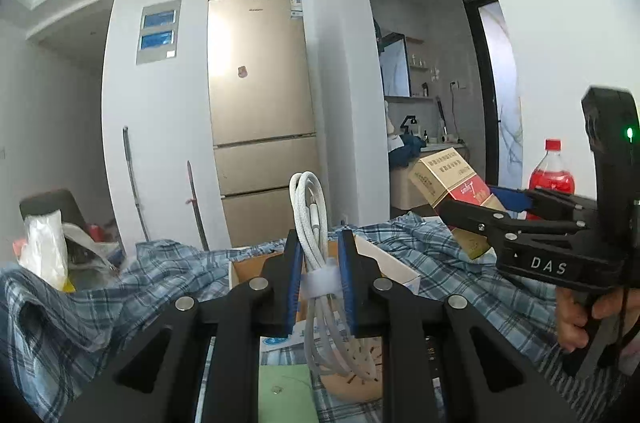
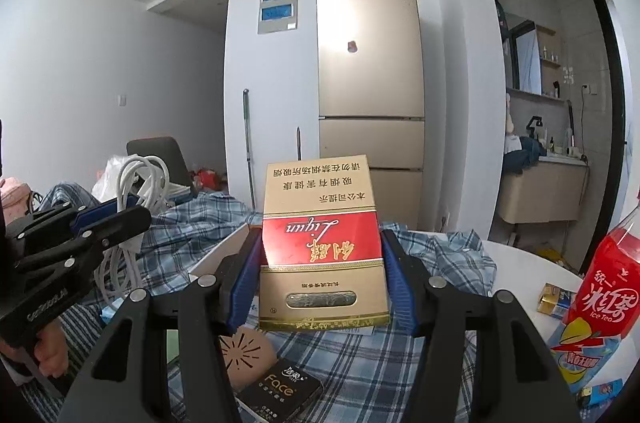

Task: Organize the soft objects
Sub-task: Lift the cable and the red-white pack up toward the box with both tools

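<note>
Left gripper (image 1: 320, 275) clamped on coiled white braided cable (image 1: 310, 207), bundle upright between blue ribbed pads, velcro strap at pad level, loops above and below, centre frame. Right gripper (image 2: 320, 279) clamped on glossy gold-red carton (image 2: 322, 247), rectangular, upright between pads, centre frame. Below both: rumpled blue plaid cloth (image 2: 452, 255), round tan perforated disc (image 2: 244, 351), black "Face" box (image 2: 280, 389). Right edge: red ice-tea bottle (image 2: 604, 287). Far: gold fridge (image 2: 370, 63).
</note>
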A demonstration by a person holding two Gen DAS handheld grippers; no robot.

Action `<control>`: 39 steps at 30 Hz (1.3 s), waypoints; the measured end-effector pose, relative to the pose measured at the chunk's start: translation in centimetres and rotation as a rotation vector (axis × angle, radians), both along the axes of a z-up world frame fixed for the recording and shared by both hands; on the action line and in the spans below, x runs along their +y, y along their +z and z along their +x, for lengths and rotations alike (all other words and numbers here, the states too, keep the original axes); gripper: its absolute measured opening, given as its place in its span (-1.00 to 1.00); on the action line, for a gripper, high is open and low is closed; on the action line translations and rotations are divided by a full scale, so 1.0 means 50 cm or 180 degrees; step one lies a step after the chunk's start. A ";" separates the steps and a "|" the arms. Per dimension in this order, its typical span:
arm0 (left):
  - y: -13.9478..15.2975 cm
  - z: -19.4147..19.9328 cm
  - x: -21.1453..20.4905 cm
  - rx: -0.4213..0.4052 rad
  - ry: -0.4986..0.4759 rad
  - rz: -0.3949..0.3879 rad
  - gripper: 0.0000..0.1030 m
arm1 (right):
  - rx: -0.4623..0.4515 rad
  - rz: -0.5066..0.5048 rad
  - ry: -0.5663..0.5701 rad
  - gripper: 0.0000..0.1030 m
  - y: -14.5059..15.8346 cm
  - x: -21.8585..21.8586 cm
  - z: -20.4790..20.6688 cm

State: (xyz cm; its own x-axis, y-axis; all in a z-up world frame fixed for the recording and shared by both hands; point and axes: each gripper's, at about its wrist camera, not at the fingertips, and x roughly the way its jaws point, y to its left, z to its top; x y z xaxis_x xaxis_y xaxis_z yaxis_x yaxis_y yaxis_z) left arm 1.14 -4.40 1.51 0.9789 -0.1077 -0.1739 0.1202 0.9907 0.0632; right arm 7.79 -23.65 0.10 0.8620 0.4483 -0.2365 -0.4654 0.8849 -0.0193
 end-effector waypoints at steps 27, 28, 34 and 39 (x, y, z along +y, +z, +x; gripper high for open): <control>0.280 0.144 0.021 0.0133 0.0405 -0.0392 -0.63 | -0.0303 0.0486 -0.0353 0.09 0.257 0.049 0.097; 0.280 0.152 0.025 0.0140 0.0426 -0.0392 -0.63 | -0.0273 0.0494 -0.0358 0.09 0.258 0.050 0.108; 0.229 0.214 0.039 0.0451 0.0415 -0.0349 -0.63 | -0.0327 0.0214 -0.0451 0.09 0.226 0.079 0.133; 0.158 0.271 0.043 0.0780 0.0382 -0.0325 -0.63 | 0.0058 0.0203 -0.0395 0.09 0.164 0.092 0.182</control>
